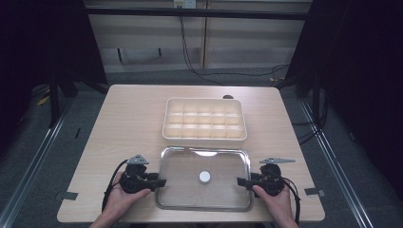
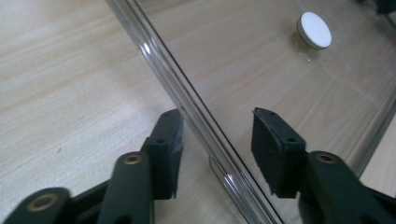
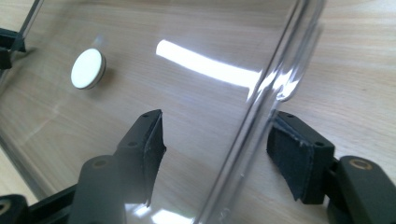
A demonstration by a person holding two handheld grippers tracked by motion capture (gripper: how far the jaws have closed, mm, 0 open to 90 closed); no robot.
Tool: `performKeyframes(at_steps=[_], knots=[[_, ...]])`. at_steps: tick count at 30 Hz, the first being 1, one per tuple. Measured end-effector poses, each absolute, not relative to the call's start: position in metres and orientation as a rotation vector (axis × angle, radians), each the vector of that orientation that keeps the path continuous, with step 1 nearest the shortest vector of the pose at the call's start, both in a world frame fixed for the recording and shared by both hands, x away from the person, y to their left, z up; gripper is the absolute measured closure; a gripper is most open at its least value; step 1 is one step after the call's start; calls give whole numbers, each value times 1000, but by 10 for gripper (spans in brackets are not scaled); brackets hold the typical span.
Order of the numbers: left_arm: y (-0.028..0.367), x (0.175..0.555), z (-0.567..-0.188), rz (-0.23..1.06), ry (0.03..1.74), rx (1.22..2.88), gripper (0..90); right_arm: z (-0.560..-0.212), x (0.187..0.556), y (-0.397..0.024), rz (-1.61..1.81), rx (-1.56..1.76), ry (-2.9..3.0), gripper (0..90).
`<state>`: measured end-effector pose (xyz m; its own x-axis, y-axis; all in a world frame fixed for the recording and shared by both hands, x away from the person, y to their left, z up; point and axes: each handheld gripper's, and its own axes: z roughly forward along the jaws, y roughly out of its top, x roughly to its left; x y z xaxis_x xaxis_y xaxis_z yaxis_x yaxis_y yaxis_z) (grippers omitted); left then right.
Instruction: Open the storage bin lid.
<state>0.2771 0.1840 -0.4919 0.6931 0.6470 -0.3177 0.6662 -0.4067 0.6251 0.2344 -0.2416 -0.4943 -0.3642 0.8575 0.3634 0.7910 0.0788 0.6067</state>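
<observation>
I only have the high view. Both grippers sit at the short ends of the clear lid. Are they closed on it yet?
Observer: Not yet. In the left gripper view the left gripper is open, its jaws straddling the rim of the clear lid with gaps on both sides.
Operator: Right side the same?
Observer: Yes. In the right gripper view the right gripper is open too, one jaw over the panel, the other outside the rim.
Operator: That white dot in the middle, flat sticker?
Observer: No, the white knob is a raised disc with a visible side edge.
</observation>
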Motion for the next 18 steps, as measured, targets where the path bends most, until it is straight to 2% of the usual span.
performKeyframes(at_steps=[4, 5, 8, 9, 18], knots=[[184, 276, -490, 13, 999, 2153, 490, -493, 234, -242, 1184, 1684, 2252, 357], [184, 276, -489, 20, 983, 2140, 521, -491, 233, -242, 1188, 1677, 2240, 357], [185, 277, -488, 28, 990, 2125, 507, -492, 233, -243, 1195, 1681, 2241, 357], [187, 277, -487, 29, 1001, 2113, 465, -491, 233, -243, 1198, 1684, 2231, 351], [198, 275, -472, 95, 952, 2039, 338, -476, 224, -250, 1387, 1538, 2191, 346]])
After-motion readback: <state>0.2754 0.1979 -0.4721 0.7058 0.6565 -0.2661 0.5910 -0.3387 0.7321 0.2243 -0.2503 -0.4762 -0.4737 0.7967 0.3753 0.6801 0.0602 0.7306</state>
